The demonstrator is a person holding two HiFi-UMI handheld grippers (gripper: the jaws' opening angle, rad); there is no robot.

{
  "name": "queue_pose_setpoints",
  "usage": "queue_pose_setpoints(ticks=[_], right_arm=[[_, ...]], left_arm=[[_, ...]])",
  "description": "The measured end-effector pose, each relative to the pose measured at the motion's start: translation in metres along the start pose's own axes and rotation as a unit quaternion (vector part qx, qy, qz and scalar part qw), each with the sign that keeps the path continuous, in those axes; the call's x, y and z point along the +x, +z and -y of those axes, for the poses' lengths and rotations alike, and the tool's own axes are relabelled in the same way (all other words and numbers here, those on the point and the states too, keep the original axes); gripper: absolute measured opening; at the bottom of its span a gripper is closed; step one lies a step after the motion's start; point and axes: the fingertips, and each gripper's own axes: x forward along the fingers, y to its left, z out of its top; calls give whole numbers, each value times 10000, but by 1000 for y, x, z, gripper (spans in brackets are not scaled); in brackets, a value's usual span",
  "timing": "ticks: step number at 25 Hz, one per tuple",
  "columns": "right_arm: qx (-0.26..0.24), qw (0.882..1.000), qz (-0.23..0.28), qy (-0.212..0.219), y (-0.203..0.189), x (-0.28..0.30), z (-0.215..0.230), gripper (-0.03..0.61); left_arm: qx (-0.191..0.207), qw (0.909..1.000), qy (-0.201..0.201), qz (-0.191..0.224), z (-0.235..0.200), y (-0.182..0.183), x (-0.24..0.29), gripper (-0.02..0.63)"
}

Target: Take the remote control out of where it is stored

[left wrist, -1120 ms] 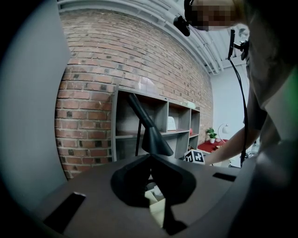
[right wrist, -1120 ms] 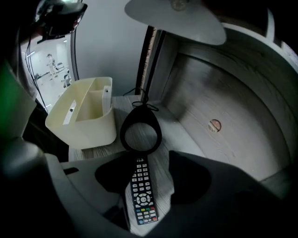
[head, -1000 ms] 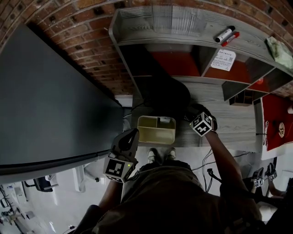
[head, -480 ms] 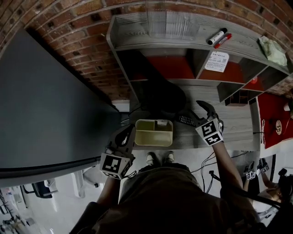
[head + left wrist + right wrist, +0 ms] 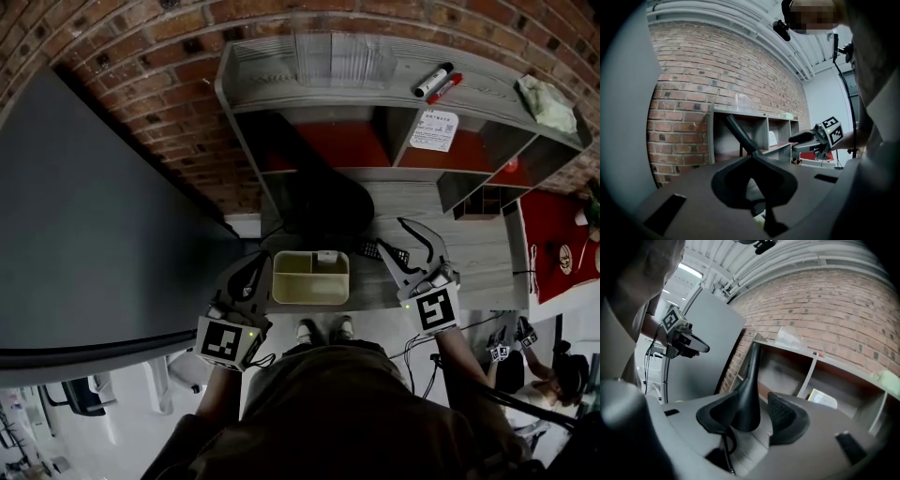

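Backs off with right claw (image 5: 392, 234) spread empty, left claw (image 5: 253, 274) spread too, leaving what looks like the remote control (image 5: 370, 250) out on the bench (image 5: 469, 244) beside the yellow bin (image 5: 309, 291).

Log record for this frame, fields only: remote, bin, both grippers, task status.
remote control: lying on the grey shelf, just right of the yellow bin
right gripper: jaws apart, nothing between them, close by the remote
left gripper: jaws apart, empty, at the bin's left side
status: remote outside the bin, not gripped
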Motion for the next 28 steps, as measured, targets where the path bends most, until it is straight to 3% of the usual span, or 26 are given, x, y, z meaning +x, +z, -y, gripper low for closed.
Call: queue_pose_setpoints(ticks=[4,9,11,15,28], right_arm=[[-82,9996,279,-22,21,-9,-4,204],[886,9893,1103,-365,46,-14,-4,201],[943,9886,1110,-388,45,-16,-5,163],[980,9881,1081,-487,42,-20,-5,21],[1088,9878,1075,-303,34,-20,-15,12]], left_arm=[[103,9995,115,273,-1,17,-4,9],[108,9990,159,409,-1,24,-6,9],[105,9989,136,427,0,26,-6,9],[111,9989,67,453,2,27,-6,9],[124,9991,39,403,6,25,-11,9]])
